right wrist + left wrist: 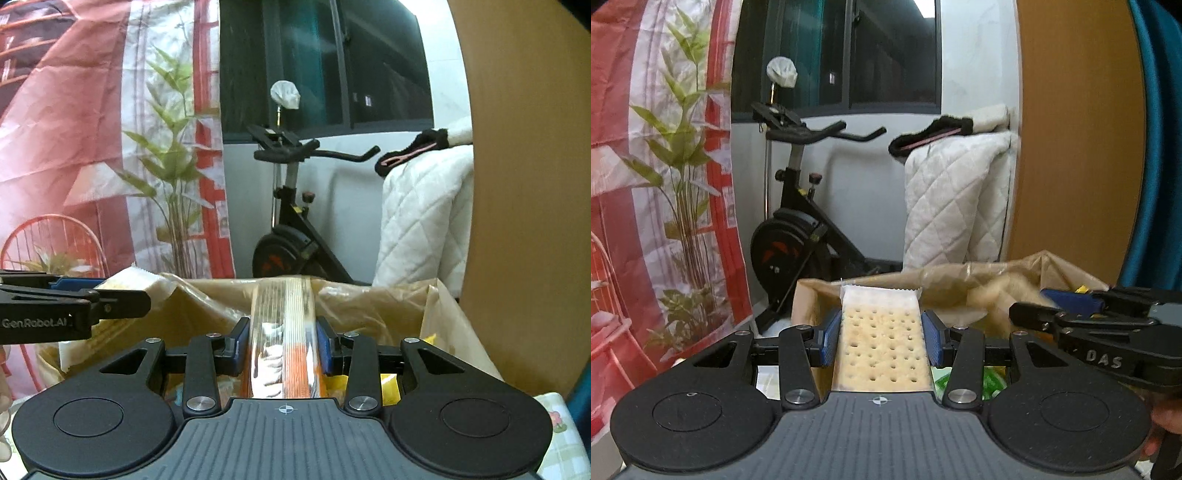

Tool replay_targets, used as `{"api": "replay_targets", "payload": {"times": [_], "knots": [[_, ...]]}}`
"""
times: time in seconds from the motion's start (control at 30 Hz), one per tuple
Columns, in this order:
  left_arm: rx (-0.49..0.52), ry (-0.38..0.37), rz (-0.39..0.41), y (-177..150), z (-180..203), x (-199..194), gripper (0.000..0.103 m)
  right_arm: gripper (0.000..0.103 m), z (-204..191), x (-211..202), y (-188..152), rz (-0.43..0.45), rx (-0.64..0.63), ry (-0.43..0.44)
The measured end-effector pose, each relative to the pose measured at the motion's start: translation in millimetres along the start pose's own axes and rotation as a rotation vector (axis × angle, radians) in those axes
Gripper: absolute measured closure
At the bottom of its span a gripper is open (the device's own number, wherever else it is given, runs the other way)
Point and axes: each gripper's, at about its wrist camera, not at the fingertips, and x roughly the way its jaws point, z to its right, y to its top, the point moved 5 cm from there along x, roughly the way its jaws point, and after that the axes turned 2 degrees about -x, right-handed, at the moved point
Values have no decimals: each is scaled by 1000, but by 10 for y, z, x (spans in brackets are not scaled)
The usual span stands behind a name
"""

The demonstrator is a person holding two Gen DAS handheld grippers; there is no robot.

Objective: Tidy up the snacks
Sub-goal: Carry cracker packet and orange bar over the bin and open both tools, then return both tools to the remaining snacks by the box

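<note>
A clear-wrapped packet of pale, hole-dotted crackers (882, 354) sits between the blue pads of my left gripper (881, 326), which is shut on it. It is held above a cardboard box lined with a brownish plastic bag (960, 280). My right gripper (282, 328) is shut on a long orange-and-white striped snack packet (282, 295) over the same box (369, 299). Each gripper shows in the other's view: the right one (1071, 314) beside the left, and the left one (92, 295) with its cracker packet (147, 282). Green (990, 380) and yellow (389, 387) wrappers lie in the box below.
Behind the box stand a black exercise bike (798, 236), a white quilted blanket (953, 199) and a tall wooden panel (1078, 147) on the right. A printed red-and-white curtain with leaves (665, 184) hangs on the left. A person's hand (1167, 421) holds the right gripper.
</note>
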Motion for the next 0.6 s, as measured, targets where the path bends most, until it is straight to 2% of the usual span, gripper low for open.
{"api": "replay_targets", "payload": {"times": [0.07,0.13,0.27,0.47,0.6], "knots": [[-13,-26,-5,-10,-27,-1,51,61,1,-14,-2,8,-4,2],[-22,-30,1,-14,-54,-45,38,44,-25,-76,19,25,-20,6],[-16,-20,13,-29,-45,-175,37,41,-30,-273,64,54,-57,7],[-27,-10,17,-51,-25,-453,37,24,-26,-596,67,81,-35,30],[-61,1,5,-123,-41,-682,37,5,-52,-848,-6,86,-31,45]]}}
